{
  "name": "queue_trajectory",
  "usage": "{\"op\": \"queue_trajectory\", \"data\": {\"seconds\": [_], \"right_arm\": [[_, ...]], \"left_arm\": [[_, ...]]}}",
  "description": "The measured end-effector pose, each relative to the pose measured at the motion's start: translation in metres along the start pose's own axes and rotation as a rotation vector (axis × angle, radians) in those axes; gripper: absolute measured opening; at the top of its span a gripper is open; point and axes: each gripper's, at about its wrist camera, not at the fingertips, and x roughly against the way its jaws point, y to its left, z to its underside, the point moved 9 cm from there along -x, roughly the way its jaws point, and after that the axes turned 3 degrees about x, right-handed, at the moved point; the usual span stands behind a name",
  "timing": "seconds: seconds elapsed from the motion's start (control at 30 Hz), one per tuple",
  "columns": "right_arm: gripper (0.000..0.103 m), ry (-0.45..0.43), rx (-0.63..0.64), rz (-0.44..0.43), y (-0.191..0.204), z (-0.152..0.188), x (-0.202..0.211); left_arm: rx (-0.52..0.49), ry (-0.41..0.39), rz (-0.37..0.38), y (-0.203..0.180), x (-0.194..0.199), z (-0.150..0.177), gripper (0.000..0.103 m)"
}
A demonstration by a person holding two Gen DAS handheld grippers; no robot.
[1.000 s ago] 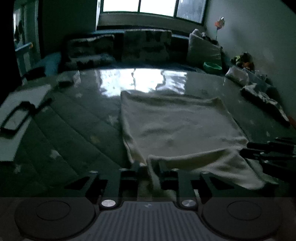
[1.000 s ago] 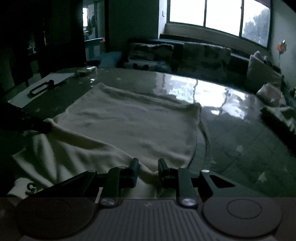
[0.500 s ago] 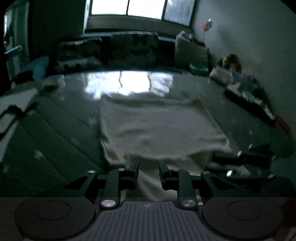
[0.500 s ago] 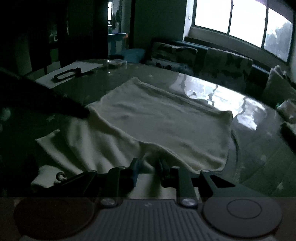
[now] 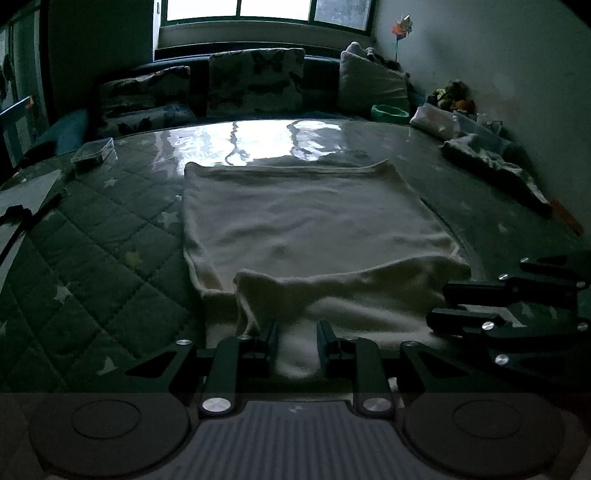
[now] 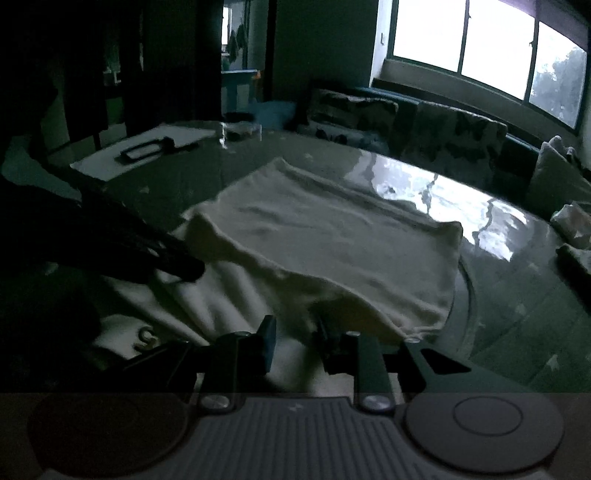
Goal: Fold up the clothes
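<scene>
I hold both tongs low over the near edge of the cream cloth (image 5: 314,221) spread on the quilted tabletop (image 5: 92,251). Left tongs (image 5: 297,338) clamp a raised fold; right tongs (image 6: 295,341) likewise pinch cloth. Dim light obscures the left tongs' body in the right view.

A dim home living room: cushioned sofa (image 5: 255,85) under a window (image 5: 258,7), quilted table (image 5: 92,240).
</scene>
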Motion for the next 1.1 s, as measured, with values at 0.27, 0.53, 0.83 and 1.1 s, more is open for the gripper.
{"op": "queue_trajectory", "data": {"seconds": [0.27,0.53,0.83,1.1], "right_arm": [[0.025,0.006,-0.046,-0.002,-0.002,0.009,0.002],[0.029,0.013,-0.041,-0.003,0.003,0.015,0.006],[0.036,0.005,0.001,-0.011,0.006,0.013,0.031],[0.036,0.024,0.026,-0.024,0.013,0.025,0.04]], "left_arm": [[-0.024,0.005,-0.012,-0.004,0.007,0.004,0.028],[-0.069,0.001,-0.003,-0.011,0.021,0.014,0.031],[-0.178,-0.019,0.026,-0.017,0.049,0.03,0.044],[-0.254,-0.011,0.05,-0.025,0.059,0.051,0.045]]}}
